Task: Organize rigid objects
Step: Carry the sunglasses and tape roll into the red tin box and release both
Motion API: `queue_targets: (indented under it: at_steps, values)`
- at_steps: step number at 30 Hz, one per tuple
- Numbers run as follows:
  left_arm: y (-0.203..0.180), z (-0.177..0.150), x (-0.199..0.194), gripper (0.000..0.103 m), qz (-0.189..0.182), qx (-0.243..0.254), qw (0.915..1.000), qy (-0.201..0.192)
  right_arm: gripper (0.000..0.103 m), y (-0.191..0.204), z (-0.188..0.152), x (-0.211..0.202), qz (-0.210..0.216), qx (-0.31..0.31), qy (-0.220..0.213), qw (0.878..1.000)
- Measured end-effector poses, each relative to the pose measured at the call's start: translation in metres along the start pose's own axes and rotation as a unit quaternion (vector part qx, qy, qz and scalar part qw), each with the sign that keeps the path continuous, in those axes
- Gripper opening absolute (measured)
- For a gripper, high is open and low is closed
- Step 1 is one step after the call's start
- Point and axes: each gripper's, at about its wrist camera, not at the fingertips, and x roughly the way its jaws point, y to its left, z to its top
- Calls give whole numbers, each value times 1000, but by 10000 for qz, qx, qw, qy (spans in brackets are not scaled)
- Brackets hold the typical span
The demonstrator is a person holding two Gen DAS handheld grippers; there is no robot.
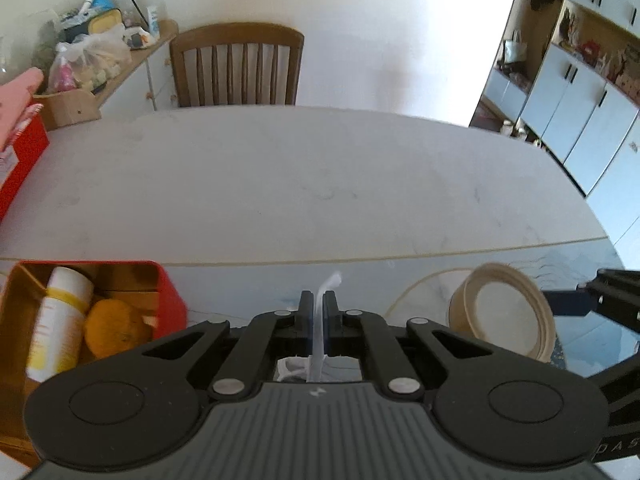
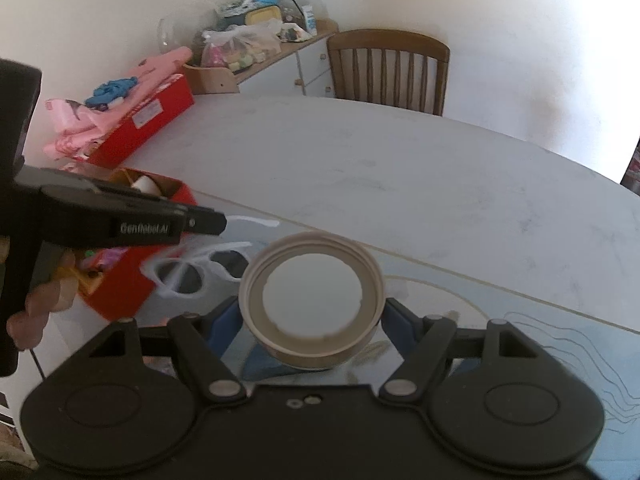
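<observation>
1. Left gripper has its jaws pressed nearly together, pinching a thin white plastic piece. From the right wrist view it looks like the arm of a pair of white-framed glasses, which hang below the gripper.
2. Right gripper is clamped around a beige round lid, blue pads touching its rim at 9 and 3 o'clock. The lid's open side faces the camera and it's tilted up off the table.
3. In the left wrist view the lid sits at about 3 o'clock from the left gripper, with the right gripper's fingers coming in from the right edge.
4. The red tin box is at about 9 o'clock from the left gripper, just beside it. Inside: a white bottle with a yellow band and an orange touching it.
5. The glasses are blurry, so I can't tell whether the lower frame touches the table.
6. Far side at 12 o'clock: a wooden chair.
</observation>
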Motion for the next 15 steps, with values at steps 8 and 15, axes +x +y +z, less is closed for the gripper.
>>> queue_targets:
  at_steps: [8,15]
  values:
    - [35,1,-35,4,138,-7,9996,-235,75,37,9,-6,60,-229,-131,9996]
    - [36,-8,-26,5,-186,174,9996,143,75,39,1,-8,-37,-44,-132,9999]
